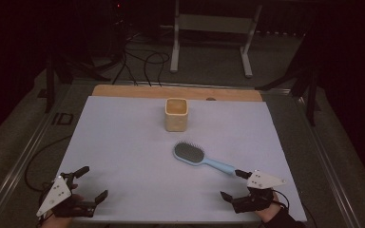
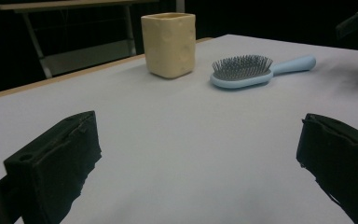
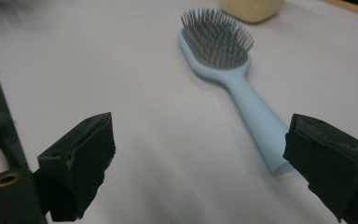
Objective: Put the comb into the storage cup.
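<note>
A pale sheet (image 1: 133,142) is covering the wooden table (image 1: 123,90), and two things are sitting on it under dim light. A yellow square cup (image 1: 176,114) is standing upright toward the far middle of the sheet, its mouth facing up. Just in front of it, a light blue hairbrush (image 1: 202,158) is lying flat with its dark bristles pointing up, the head nearer the cup and the handle angling out toward the near right corner; cup and brush are sitting apart, not touching. The right gripper (image 1: 234,184) is hovering at the near right, its jaws spread wide and gripping nothing, with the far jaw sitting right at the tip of the brush handle. In the right gripper view the handle end is running down beside the right-hand jaw, though whether the jaw is actually touching it is hard to tell, and the gap between the jaws is showing bare sheet. The left gripper (image 1: 89,184) is waiting at the near left corner, well apart from both things, its jaws likewise spread wide and holding nothing. The left gripper view is looking across open sheet toward the cup and the brush side by side in the distance.
</note>
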Motion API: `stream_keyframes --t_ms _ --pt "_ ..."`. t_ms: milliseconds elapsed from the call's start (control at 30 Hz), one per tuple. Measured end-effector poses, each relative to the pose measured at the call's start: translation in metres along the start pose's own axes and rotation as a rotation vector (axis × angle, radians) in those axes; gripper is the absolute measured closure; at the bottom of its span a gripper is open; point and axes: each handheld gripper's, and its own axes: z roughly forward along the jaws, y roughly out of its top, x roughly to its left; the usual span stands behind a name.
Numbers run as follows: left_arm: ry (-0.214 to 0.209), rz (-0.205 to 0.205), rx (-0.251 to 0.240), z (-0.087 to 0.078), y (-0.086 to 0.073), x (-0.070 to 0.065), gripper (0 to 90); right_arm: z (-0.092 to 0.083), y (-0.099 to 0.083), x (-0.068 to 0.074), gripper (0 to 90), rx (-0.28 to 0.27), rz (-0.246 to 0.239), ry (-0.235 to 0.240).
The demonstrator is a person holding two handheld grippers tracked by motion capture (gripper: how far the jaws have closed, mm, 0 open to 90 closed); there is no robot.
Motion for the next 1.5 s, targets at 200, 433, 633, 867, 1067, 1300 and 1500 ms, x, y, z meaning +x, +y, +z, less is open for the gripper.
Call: stream_keyframes --t_ms 200,433,633,867,1067,1300,1500 --pt "0.0 0.0 -0.003 0.0 0.0 0.0 0.0 -0.008 0.009 -0.002 8.4 -0.001 -0.014 -0.014" --pt "0.002 0.005 -0.002 0.0 0.0 0.0 0.0 -0.018 0.02 -0.008 8.3 -0.004 -0.022 -0.034" --pt "-0.002 0.003 -0.003 0.0 0.001 0.0 0.0 -0.023 0.034 -0.011 8.3 -0.006 -0.05 -0.043" --pt "-0.005 -0.001 -0.01 0.0 0.001 0.0 0.0 -0.024 0.05 -0.017 7.9 -0.015 -0.074 -0.034" --pt "-0.006 -0.002 -0.011 0.0 0.001 0.001 0.0 -0.026 0.062 -0.024 7.3 -0.013 -0.096 -0.048" --pt "-0.009 -0.005 -0.011 0.001 0.001 0.001 0.0 -0.021 0.074 -0.028 7.2 0.006 -0.13 -0.055" --pt "-0.009 -0.005 -0.011 0.0 0.001 0.001 0.0 -0.01 0.084 -0.033 7.2 0.031 -0.15 -0.034"
